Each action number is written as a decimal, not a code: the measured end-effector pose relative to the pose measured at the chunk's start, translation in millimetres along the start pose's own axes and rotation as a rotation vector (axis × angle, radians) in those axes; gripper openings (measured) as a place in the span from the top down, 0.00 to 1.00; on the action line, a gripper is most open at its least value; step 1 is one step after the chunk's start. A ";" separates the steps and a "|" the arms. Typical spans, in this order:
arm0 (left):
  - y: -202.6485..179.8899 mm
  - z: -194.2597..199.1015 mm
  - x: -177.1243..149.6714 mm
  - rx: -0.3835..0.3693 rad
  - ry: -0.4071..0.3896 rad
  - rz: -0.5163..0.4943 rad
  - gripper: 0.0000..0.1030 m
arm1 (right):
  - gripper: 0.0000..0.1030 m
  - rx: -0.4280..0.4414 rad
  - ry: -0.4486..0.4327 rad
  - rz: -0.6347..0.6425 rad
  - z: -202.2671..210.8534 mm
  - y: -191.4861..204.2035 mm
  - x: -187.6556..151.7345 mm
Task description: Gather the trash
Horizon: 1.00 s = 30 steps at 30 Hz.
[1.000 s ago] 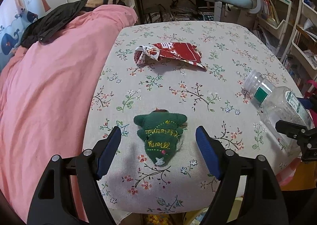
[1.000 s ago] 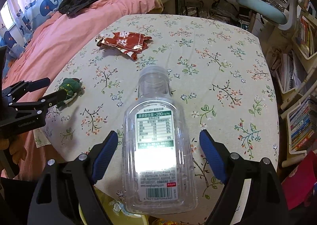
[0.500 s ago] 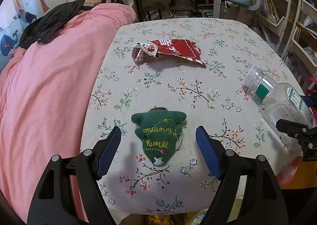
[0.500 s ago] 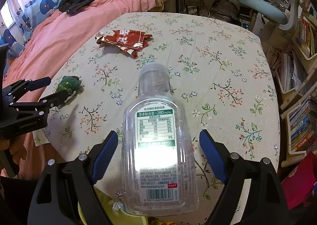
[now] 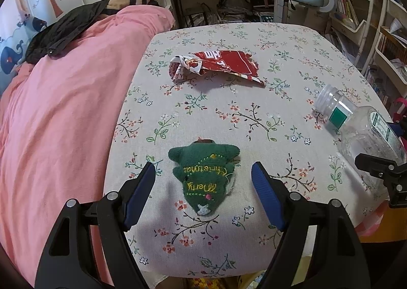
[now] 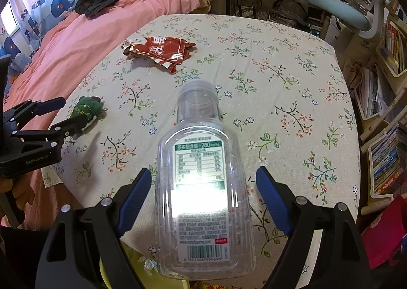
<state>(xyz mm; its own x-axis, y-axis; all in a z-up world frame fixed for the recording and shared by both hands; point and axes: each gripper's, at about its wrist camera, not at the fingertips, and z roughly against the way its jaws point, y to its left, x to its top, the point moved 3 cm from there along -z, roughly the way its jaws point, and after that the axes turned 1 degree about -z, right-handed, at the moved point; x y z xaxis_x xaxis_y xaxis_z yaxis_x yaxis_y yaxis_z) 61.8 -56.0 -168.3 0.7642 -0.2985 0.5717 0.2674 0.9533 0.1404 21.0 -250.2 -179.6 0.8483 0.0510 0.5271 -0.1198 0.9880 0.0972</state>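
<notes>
Bottle: the empty clear plastic bottle (image 6: pixel 203 187) lies on its side near my edge of the table, mouth pointing away from me, label up. Its base overhangs the table edge.
Right gripper: my right gripper (image 6: pixel 203 197) is spread wide with the bottle's body between its blue pads (image 6: pixel 133 200); I see a gap on each side, so it is released and grips nothing.
Wrapper: the torn red snack wrapper (image 5: pixel 216 65) lies flat farther up the table, well apart from both grippers.
Toy: a small green felt tree toy (image 5: pixel 203 177) stitched "Merry Christmas" lies between the fingers of my left gripper (image 5: pixel 203 187), touched by neither.
Left gripper: spread wide and empty. I judge the toy is not trash, so this hand may only be lined up with it by chance.
Table: round, under a flowered cloth (image 6: pixel 279 60), beside a bed with a pink cover (image 5: pixel 63 111).
Bin: something yellow shows below the table edge in the right view (image 6: pixel 106 271), with scraps inside; I cannot tell for certain that it is the trash container.
Step in hand: I take this as the approach to the first pickup, the bottle.
Next move: squeeze the right fingers on the bottle's wide body, firmly but gently since thin plastic can buckle or slip, then lift.
Remaining: bottle and wrapper both uncollected.
</notes>
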 end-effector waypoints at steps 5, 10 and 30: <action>-1.0 -0.8 -0.2 0.001 0.005 -0.006 0.28 | 0.21 -0.001 0.004 0.000 -1.5 -0.4 -0.7; -0.9 -1.0 0.0 0.002 0.005 -0.007 0.28 | 0.21 -0.001 0.004 0.001 -1.6 -0.5 -0.8; -4.5 -9.4 -3.0 -0.045 0.032 -0.003 0.60 | 0.45 0.005 0.044 0.001 -9.5 -1.9 -4.5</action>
<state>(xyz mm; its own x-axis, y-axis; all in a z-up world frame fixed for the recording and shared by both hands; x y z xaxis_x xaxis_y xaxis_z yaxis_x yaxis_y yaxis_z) 63.8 -59.9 -178.2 0.7818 -0.3036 0.5447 0.2954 0.9495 0.1054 22.3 -250.9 -190.2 0.8700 0.0582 0.4896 -0.1230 0.9872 0.1012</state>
